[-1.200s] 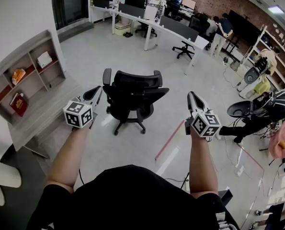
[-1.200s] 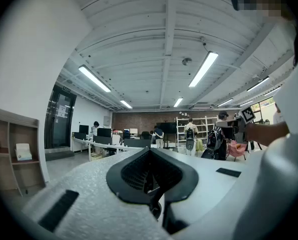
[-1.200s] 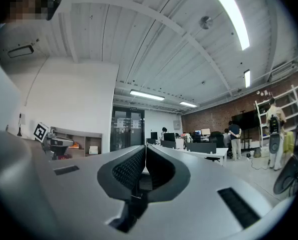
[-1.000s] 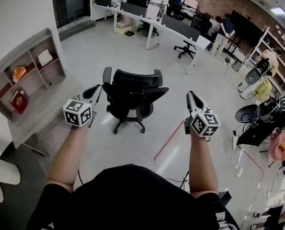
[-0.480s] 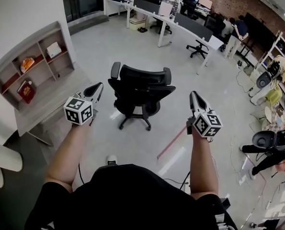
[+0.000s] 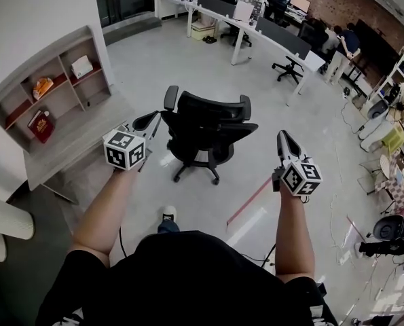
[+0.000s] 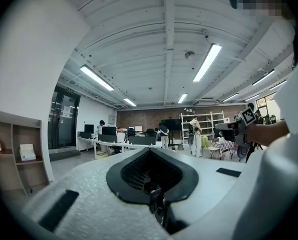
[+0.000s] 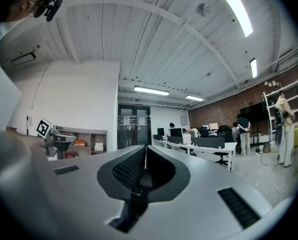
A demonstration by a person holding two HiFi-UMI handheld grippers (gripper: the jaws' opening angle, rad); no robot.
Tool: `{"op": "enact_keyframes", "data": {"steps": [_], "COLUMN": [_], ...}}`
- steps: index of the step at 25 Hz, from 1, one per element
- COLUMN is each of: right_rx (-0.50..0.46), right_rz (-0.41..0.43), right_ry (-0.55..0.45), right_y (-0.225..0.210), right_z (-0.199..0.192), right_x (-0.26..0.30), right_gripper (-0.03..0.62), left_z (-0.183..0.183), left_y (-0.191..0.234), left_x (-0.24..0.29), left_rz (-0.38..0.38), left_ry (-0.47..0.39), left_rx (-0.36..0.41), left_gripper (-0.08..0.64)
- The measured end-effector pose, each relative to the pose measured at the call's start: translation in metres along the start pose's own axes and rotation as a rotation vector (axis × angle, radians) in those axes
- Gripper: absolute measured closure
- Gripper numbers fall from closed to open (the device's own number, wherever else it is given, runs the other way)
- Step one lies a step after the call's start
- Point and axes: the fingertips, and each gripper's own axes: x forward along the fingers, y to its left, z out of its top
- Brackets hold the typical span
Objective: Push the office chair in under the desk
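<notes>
1. Leftmost, a pale open-fronted shelf unit (image 6: 56, 90) stands against the white wall, with a few small items in its compartments.
2. The left gripper (image 6: 149, 121), with its marker cube, is held out level in the person's left hand. In the left gripper view its 2 jaws are pressed together with nothing between them. It hangs near the chair's left side, not touching it.
3. The black mesh-backed office chair (image 6: 212, 124) stands on its wheeled star base on open grey floor, ahead of the person and between the 2 grippers. Its armrests point away from the person.
4. A thin red strip (image 6: 249, 201) lies on the floor between the chair's base and the right arm.
5. The right gripper (image 6: 285, 141) is also held level, its jaws closed and empty, and it stays clear of the chair.
6. Further off, towards the upper right, runs a row of long white desks (image 6: 256, 32) with monitors and people, well apart from the chair.
</notes>
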Motion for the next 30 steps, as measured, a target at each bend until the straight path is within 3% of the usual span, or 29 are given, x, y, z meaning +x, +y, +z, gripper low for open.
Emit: {"op": "enact_keyframes", "data": {"steps": [10, 25, 30], "right_rx": [-0.009, -0.013, -0.017], "right_rz": [-0.025, -0.062, -0.087], "right_ry": [0.031, 0.075, 0.074], "right_y": [-0.006, -0.026, -0.036], "right_z": [-0.013, -0.027, -0.024], "right_x": [0.049, 0.178, 0.216], "right_gripper": [0.577, 0.577, 0.577], "left_z": [-0.015, -0.039, -0.031], "left_y": [0.048, 0.149, 0.175], "left_x": [0.038, 0.144, 0.177], "left_rz": [-0.020, -0.081, -0.126], "left_ry": [0.005, 0.044, -0.010], "left_rx": [-0.019, -0.057, -0.064], "left_gripper": [0.543, 0.543, 0.543]}}
